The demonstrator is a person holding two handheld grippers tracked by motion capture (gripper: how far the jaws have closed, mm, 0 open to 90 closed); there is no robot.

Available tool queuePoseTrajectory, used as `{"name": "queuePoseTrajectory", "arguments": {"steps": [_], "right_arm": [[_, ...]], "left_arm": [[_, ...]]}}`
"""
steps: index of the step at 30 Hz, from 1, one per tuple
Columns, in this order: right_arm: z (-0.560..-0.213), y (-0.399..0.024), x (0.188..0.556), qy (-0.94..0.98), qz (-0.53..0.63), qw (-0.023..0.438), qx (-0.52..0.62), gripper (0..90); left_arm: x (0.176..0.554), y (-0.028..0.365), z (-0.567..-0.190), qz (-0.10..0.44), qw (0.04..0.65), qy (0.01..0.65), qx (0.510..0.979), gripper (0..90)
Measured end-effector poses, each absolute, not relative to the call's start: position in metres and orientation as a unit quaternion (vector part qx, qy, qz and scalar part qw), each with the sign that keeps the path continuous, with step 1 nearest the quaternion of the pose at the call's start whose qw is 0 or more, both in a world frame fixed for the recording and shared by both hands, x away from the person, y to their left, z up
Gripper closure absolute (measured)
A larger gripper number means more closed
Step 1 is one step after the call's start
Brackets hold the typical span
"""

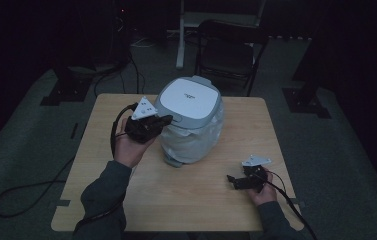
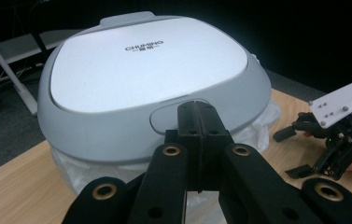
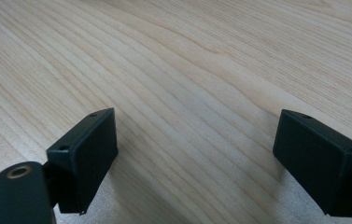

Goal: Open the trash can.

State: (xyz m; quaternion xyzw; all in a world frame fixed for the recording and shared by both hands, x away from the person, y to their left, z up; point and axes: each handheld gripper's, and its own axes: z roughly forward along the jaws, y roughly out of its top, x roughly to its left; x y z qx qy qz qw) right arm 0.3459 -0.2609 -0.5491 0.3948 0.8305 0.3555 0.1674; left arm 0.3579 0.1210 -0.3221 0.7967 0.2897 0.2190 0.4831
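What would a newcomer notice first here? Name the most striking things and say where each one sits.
First, the grey and white lidded bin with its plastic liner, standing at the far middle of the wooden table. Next, the left gripper, its fingers shut, held right at the front edge of the bin's lid. Last, the right gripper, fingers wide apart, low over bare wood at the table's near right.

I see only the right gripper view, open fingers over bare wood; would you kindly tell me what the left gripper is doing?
Observer: The left gripper is held up beside a grey lidded bin, its fingers shut on nothing.
Operator: Where do they point?
Observer: At the oval button on the lid's front edge; I cannot tell whether they touch it.
Operator: Is the bin lined?
Observer: Yes, a white plastic liner bulges out below the lid.
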Motion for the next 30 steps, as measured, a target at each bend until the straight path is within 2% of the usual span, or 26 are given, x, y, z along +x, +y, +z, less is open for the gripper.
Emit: {"name": "queuePoseTrajectory", "arguments": {"steps": [30], "right_arm": [[-0.549,-0.261,0.346,0.83,0.356,0.167,0.395,12.8]], "left_arm": [[0.375,0.109,-0.324,0.218,0.475,0.303,0.797,90.0]]}}
